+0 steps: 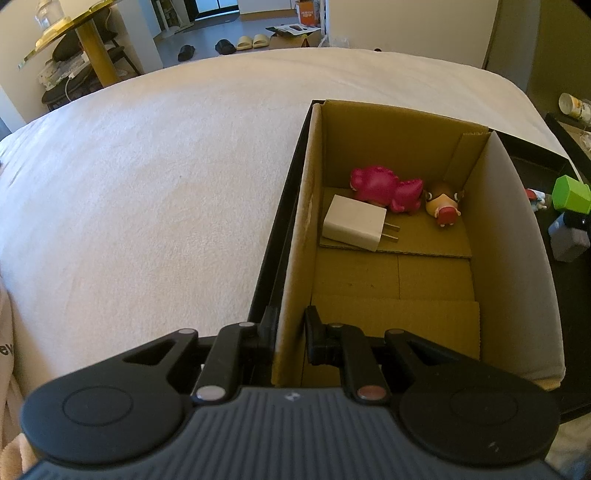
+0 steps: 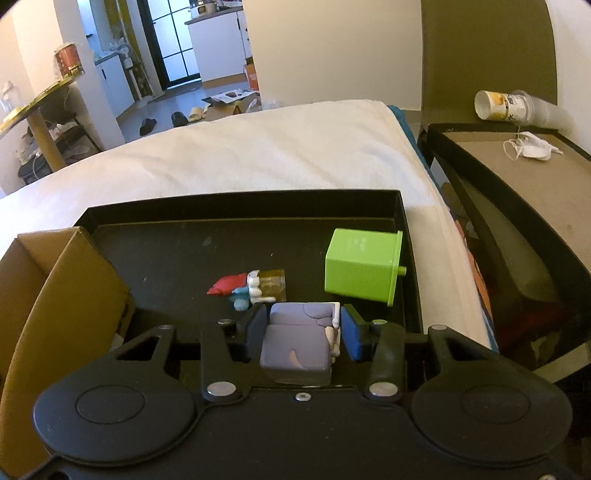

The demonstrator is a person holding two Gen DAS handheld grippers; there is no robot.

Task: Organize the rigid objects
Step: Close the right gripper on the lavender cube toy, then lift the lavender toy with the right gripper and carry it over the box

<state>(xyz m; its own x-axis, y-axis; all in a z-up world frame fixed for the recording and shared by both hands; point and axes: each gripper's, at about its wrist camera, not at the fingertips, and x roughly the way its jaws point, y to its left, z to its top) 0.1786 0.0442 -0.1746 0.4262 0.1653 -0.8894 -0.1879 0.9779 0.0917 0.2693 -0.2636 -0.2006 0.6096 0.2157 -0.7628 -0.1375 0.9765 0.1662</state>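
My left gripper (image 1: 291, 328) is shut on the left wall of the cardboard box (image 1: 295, 236), one finger outside and one inside. In the box lie a white charger (image 1: 352, 222), a pink toy (image 1: 384, 187) and a small brown figure (image 1: 443, 204). My right gripper (image 2: 301, 334) is around a purple-grey block toy (image 2: 297, 341) on the black tray (image 2: 236, 201); its pads are close to the block's sides, and whether they press on it is unclear. A green cube container (image 2: 360, 266) and a small red, blue and white figure (image 2: 245, 288) lie on the tray beyond it.
The tray and box sit on a white bed (image 1: 147, 184). A dark side table (image 2: 517, 177) with a paper cup (image 2: 498, 106) and a face mask (image 2: 532, 149) stands to the right. A gold round table (image 1: 74, 22) and slippers (image 1: 251, 41) are beyond the bed.
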